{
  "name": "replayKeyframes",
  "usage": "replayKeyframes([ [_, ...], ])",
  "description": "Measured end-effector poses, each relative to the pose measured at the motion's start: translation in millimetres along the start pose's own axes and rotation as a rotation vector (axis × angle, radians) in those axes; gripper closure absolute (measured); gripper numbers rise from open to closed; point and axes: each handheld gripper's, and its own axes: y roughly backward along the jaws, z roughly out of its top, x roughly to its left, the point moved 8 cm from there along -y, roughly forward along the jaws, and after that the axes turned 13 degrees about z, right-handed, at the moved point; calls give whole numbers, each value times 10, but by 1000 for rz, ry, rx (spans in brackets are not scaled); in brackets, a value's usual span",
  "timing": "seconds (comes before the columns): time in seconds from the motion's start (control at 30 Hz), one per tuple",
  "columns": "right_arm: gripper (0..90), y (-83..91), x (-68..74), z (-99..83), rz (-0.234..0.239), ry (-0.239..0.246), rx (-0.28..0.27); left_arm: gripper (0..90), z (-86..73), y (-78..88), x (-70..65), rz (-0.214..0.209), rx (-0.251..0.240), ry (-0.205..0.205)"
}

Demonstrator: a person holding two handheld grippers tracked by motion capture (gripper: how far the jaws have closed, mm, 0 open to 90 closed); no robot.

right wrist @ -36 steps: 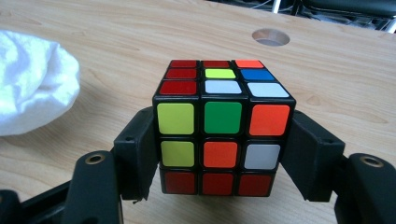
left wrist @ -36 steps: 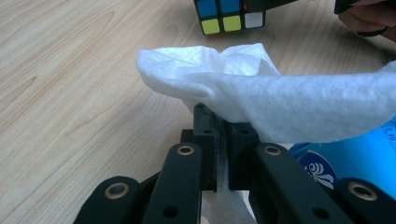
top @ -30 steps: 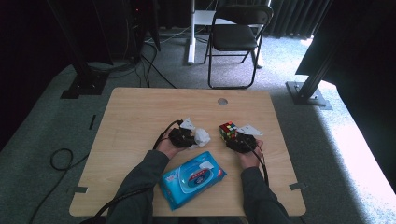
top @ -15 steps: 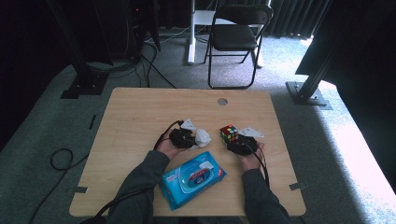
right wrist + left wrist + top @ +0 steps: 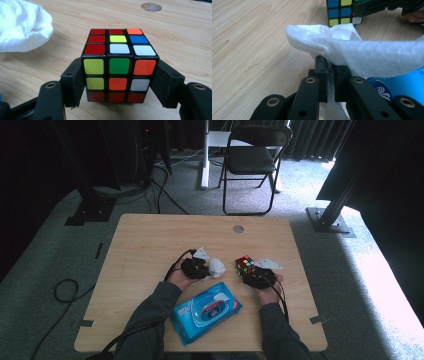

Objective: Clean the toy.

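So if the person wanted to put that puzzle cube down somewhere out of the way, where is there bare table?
The table is bare across its far half, from the left edge to the round hole, and down the left side. It is crowded near the person: the left claw pinching a white wipe, the right claw clamping the Rubik's cube, and the blue wipes pack.

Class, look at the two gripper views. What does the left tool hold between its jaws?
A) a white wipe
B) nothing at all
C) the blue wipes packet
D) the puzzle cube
A: in the left gripper view the left tool has its jaws pinched shut on a white wipe, while the puzzle cube sits in the right tool.
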Motion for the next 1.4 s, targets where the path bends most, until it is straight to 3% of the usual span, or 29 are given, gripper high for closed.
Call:
replayKeyframes([
  [0.37,323,-17,23,-61,8,-22,25,838,-3,9,9,1,0,0],
  [0.63,265,33,11,5,38,-26,-7,836,-13,15,18,2,4,2],
  [0.93,258,121,20,122,99,43,-40,834,-19,11,20,1,6,-2],
  [1.17,250,176,-7,119,131,117,-2,833,-17,4,14,1,5,0],
  [1.4,255,200,-57,81,146,130,16,832,-17,0,11,1,4,1],
])
